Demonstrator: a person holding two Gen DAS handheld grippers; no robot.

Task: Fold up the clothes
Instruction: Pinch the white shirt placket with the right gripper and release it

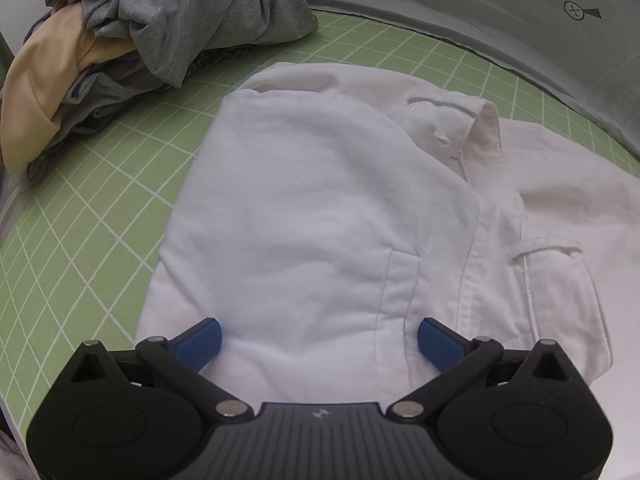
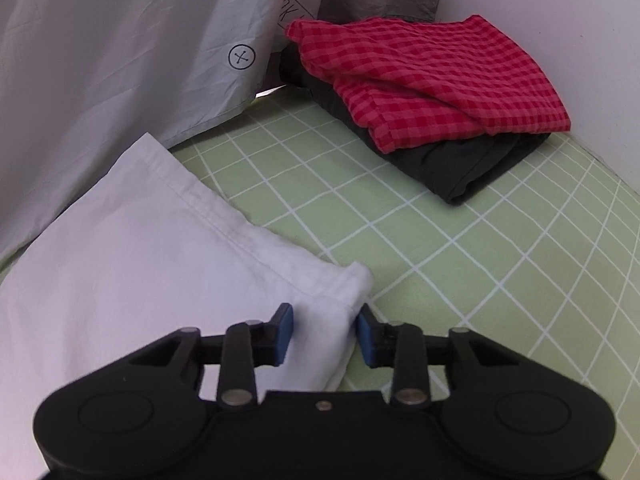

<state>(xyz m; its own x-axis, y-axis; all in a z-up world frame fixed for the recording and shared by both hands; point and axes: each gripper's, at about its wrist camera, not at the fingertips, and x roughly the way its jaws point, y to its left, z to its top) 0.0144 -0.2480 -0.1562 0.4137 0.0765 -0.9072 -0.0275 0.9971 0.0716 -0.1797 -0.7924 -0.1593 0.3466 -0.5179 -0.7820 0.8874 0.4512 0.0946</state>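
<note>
White trousers with belt loops lie partly folded on the green grid mat. My left gripper is open wide just above their near edge, and nothing sits between its blue pads. In the right wrist view, a hemmed leg end of the white trousers lies flat on the mat. My right gripper is partly open and straddles the corner of that hem. The cloth lies in the gap, and I see no pinch on it.
A crumpled heap of grey and cream clothes sits at the mat's far left. A folded red checked garment lies on a folded dark one at the far right. A grey printed sheet hangs behind. White wall at right.
</note>
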